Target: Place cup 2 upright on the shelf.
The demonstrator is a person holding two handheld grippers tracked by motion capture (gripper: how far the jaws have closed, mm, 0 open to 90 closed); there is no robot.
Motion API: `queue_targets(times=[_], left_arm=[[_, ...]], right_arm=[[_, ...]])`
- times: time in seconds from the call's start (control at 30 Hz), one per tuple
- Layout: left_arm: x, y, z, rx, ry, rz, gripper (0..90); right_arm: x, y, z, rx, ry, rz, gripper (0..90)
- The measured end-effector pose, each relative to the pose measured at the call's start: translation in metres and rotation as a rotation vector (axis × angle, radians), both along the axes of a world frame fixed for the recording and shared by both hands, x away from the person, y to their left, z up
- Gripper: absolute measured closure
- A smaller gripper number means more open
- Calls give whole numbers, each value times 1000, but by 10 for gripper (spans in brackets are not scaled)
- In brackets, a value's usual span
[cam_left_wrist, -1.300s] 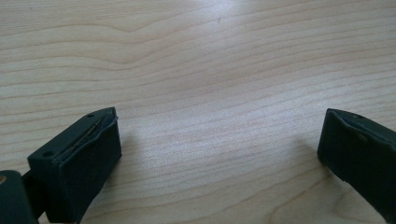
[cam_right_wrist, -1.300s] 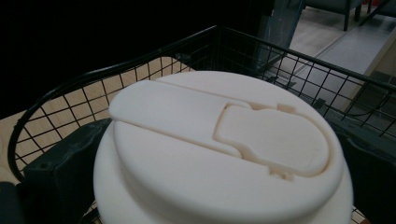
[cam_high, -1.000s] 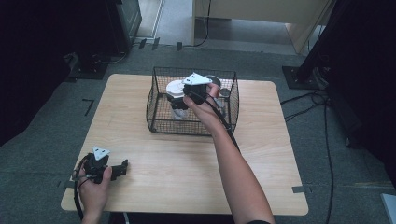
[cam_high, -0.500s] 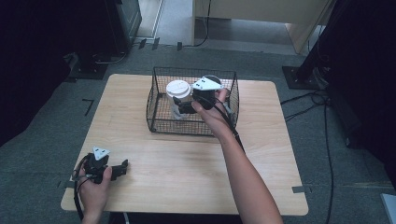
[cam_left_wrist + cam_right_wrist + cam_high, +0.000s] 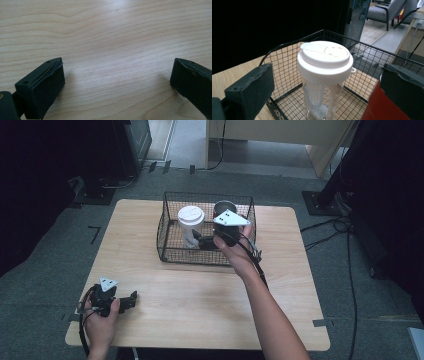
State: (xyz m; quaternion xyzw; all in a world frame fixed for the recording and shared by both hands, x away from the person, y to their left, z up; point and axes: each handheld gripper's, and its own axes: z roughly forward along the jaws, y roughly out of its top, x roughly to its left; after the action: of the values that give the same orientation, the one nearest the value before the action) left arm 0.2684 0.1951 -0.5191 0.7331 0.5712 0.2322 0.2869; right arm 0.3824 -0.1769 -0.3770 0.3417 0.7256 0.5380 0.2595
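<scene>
Wire basket (image 5: pixel 167 232) standing on the far middle of the wooden desk (image 5: pixel 200 295), taken here as the landmark. Inside it, toward its left half, a clear tumbler (image 5: pixel 191 222) with a white lid, upright; just right of that, still inside the basket, a dark red can (image 5: pixel 223 209), upright, partly hidden by the hand.

Right hand-held gripper (image 5: pixel 204 241) reaching into the basket from its near right side, grey three-cornered plate on top, jaws pointing left toward the tumbler. Jaws spread wide in the right gripper view, one black pad (image 5: pixel 249 91) left of the tumbler (image 5: pixel 324 75), the other over the red can (image 5: pixel 382 107); tumbler between the pads with clear gaps on both sides, nothing gripped. Whether the right pad touches the can: cannot tell.

Left hand-held gripper (image 5: pixel 129 300) well in front of the basket, near the desk's near left corner, held low over the wood. Jaws wide apart in the left gripper view, bare desk (image 5: pixel 112 50) grain between them, holding nothing.
</scene>
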Motion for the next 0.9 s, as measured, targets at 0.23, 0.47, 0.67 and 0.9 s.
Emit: queue_targets(times=[0.23,0.47,0.67,0.9], left_arm=[[0,0,0,-1,-1,0,0],[0,0,0,-1,-1,1,0],[0,0,0,-1,-2,0,0],[0,0,0,-1,-1,0,0]], right_arm=[[-13,-13,-2,7,-10,-19,0],[-25,-30,-2,23,-18,-42,0],[-35,-45,-5,35,-20,-64,0],[-46,-64,-10,49,-20,-99,0]])
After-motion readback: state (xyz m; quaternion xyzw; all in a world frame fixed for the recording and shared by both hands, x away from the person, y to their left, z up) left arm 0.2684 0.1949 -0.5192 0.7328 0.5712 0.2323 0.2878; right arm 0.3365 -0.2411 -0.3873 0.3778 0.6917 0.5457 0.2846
